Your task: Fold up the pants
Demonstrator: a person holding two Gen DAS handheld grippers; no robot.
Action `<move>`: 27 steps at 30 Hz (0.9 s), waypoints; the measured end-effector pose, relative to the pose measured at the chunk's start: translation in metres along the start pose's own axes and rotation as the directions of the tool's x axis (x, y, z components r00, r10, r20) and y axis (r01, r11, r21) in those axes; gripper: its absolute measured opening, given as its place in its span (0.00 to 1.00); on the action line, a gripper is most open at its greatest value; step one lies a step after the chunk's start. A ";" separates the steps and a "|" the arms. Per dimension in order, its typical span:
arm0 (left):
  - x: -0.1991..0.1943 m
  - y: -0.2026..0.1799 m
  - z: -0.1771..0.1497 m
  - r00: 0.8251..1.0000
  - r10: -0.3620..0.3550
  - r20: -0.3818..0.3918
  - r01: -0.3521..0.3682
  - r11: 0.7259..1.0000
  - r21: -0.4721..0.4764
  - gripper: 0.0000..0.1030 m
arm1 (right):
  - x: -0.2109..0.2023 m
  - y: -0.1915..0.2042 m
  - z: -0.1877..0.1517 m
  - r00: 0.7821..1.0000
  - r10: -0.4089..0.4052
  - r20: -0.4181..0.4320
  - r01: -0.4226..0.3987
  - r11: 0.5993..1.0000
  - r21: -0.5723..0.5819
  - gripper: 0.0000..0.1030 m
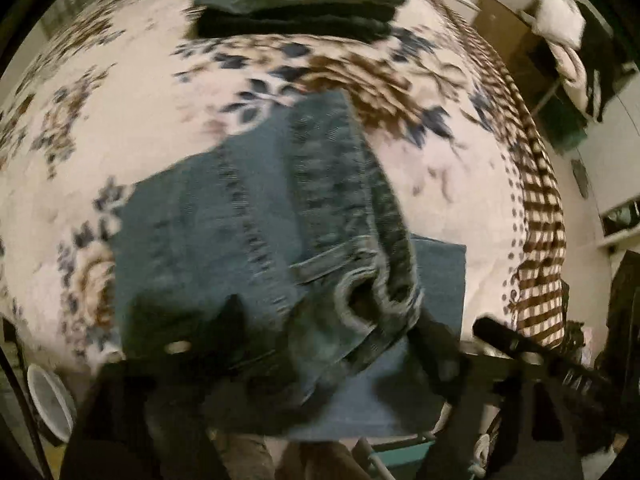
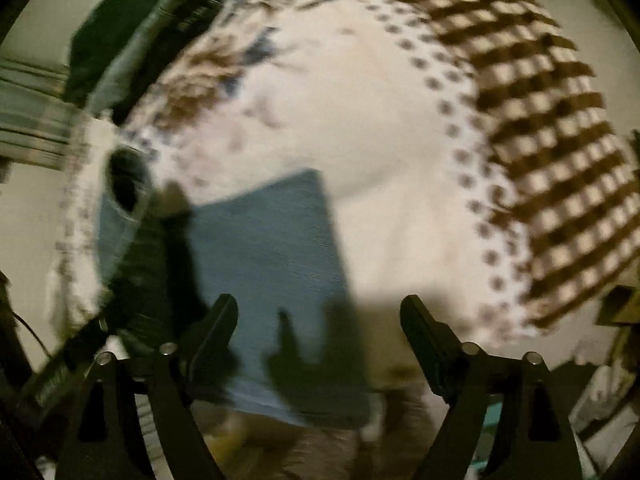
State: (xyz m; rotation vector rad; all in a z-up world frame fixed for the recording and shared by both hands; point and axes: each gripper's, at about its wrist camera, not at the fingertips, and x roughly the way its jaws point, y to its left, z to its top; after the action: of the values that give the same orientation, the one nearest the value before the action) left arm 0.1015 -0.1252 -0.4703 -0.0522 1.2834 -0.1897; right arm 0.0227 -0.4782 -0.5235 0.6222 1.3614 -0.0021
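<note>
The pants (image 1: 256, 240), blue denim, lie on the bed (image 1: 132, 92) over a floral cover, part folded; one leg end with its open hem (image 1: 360, 300) is lifted and bunched right at the left tongs (image 1: 320, 356), which look closed on that denim, though blur and cloth hide the tips; the long axis runs away from them up the bed. The right tongs (image 2: 318, 324) hang wide apart and hold nothing, poised just above the flat lower panel (image 2: 276, 240) of the pants, pointing along it; the left hand is plainly the nearer to the work. A stack of dark folded clothes (image 1: 296, 4) sits well apart at the far side.
</note>
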 end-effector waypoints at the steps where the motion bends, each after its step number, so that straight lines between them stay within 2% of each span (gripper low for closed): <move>1: -0.006 0.006 0.000 1.000 0.012 0.000 -0.012 1.000 -0.012 0.90 | 0.000 0.005 0.002 0.999 0.032 -0.004 -0.033 0.999 -0.003 0.84; 4: -0.014 0.021 -0.001 0.999 0.052 -0.003 -0.053 0.998 -0.024 0.97 | 0.012 0.030 0.004 0.992 0.123 -0.035 -0.124 0.992 -0.030 0.87; 6: -0.013 0.027 -0.001 0.997 0.077 -0.014 -0.077 0.997 -0.016 0.97 | 0.030 0.055 0.010 0.984 0.162 -0.078 -0.167 0.984 -0.060 0.87; 12: -0.027 0.041 -0.006 0.998 0.039 -0.048 -0.040 0.999 -0.034 0.97 | 0.062 0.098 0.019 0.957 0.252 -0.142 -0.265 0.961 -0.078 0.87; 15: -0.037 0.046 -0.011 0.998 0.030 -0.058 -0.032 0.998 -0.045 0.98 | 0.066 0.102 0.023 0.947 0.286 -0.144 -0.295 0.955 -0.041 0.87; 17: -0.045 0.055 -0.014 0.997 0.018 -0.073 -0.023 0.997 -0.067 0.99 | 0.070 0.097 0.024 0.952 0.268 -0.147 -0.272 0.962 -0.011 0.87; 19: -0.051 0.064 -0.017 0.997 0.028 -0.071 -0.035 0.995 -0.093 0.99 | 0.072 0.087 0.023 0.944 0.293 -0.152 -0.291 0.956 0.039 0.87; 24: -0.041 0.083 -0.018 0.991 0.105 -0.085 -0.114 0.987 -0.109 0.99 | 0.074 0.085 0.015 0.919 0.361 -0.156 -0.353 0.932 0.076 0.89; 27: -0.031 0.095 -0.013 0.984 0.159 -0.077 -0.166 0.980 -0.105 0.99 | 0.092 0.102 0.010 0.914 0.348 -0.211 -0.350 0.936 0.028 0.90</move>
State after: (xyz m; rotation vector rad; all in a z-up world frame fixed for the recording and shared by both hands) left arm 0.0913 -0.0257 -0.4582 -0.0358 1.3589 0.0208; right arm 0.0888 -0.3648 -0.5637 0.8705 1.4370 0.3703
